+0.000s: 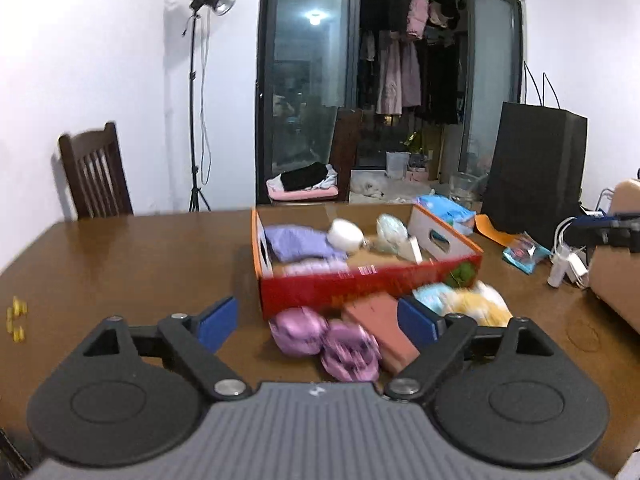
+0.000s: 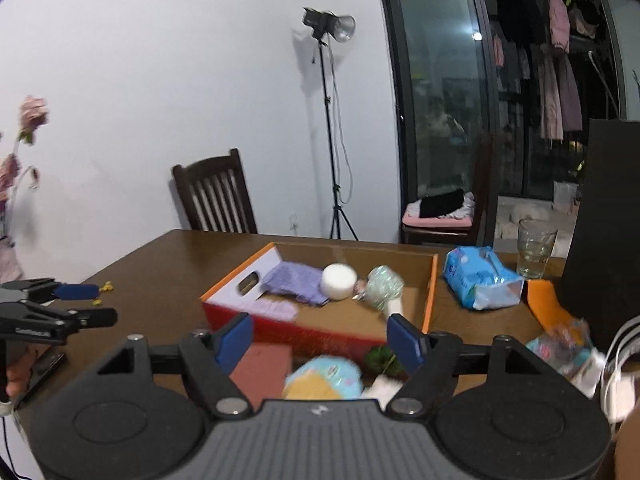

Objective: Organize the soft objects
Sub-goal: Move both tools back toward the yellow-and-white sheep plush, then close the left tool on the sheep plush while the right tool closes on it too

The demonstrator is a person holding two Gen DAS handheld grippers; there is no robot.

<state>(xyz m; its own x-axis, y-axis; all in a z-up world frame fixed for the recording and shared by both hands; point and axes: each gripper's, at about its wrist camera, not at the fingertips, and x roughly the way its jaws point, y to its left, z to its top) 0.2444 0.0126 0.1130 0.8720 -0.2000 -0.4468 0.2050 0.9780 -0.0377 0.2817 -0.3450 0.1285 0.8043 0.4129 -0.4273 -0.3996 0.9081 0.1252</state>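
A red and orange cardboard box (image 1: 360, 288) (image 2: 304, 332) sits on the brown table. It holds purple cloths (image 1: 300, 242) (image 2: 292, 282), a white round sponge (image 1: 345, 234) (image 2: 339, 281) and a pale green mesh ball (image 1: 391, 229) (image 2: 384, 286). In front of it lie two pink fuzzy items (image 1: 324, 340), a reddish-brown block (image 1: 384, 330) (image 2: 262, 368), and a yellow and light blue soft item (image 1: 468, 304) (image 2: 324, 376). My left gripper (image 1: 318, 320) is open and empty above the pink items. My right gripper (image 2: 320, 344) is open and empty above the yellow and blue item.
A blue tissue pack (image 2: 480, 280), a glass (image 2: 534, 248), a black paper bag (image 1: 536, 172) and white chargers (image 1: 568, 264) stand at the right. Dark chairs (image 1: 94, 172) (image 2: 216, 196) stand behind the table. Small yellow bits (image 1: 16, 318) lie at the left.
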